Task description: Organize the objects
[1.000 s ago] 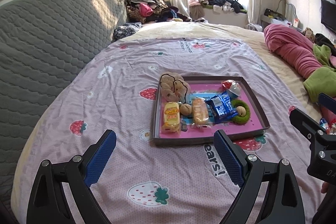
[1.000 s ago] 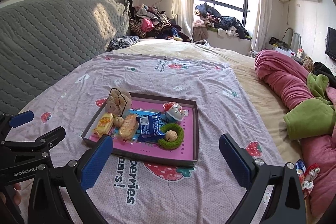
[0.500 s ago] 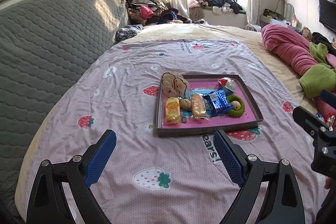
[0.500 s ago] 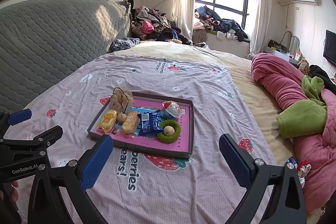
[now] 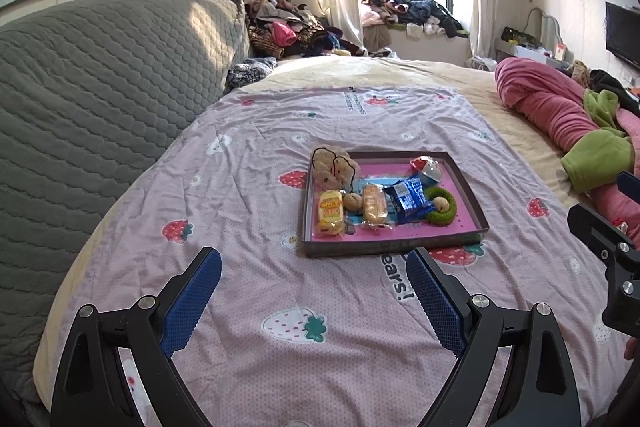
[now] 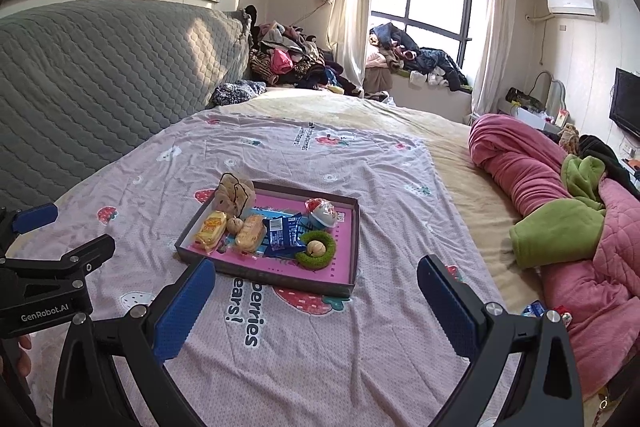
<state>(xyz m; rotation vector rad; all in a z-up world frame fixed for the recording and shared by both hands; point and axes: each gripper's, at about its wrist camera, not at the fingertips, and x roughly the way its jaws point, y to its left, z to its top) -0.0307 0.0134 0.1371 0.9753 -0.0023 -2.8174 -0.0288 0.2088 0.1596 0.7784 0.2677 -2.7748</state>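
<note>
Left hand-held gripper (image 5: 313,286): blue-padded fingers wide apart, empty, above the bed.
Right hand-held gripper (image 6: 316,294): fingers likewise spread, holding nothing.
Shallow grey cardboard tray with pink floor (image 5: 468,195) (image 6: 355,243): ahead of both grippers on the strawberry-print bedsheet (image 5: 248,195), holding a blue snack packet (image 5: 408,199), a green ring (image 5: 448,211) and yellow wrapped cakes (image 5: 330,211).

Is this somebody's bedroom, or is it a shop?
It looks like a bedroom in a home. There is a big bed with a strawberry sheet and a quilted grey headboard. Clothes are piled by the window, and pink bedding is bunched on one side.
</note>
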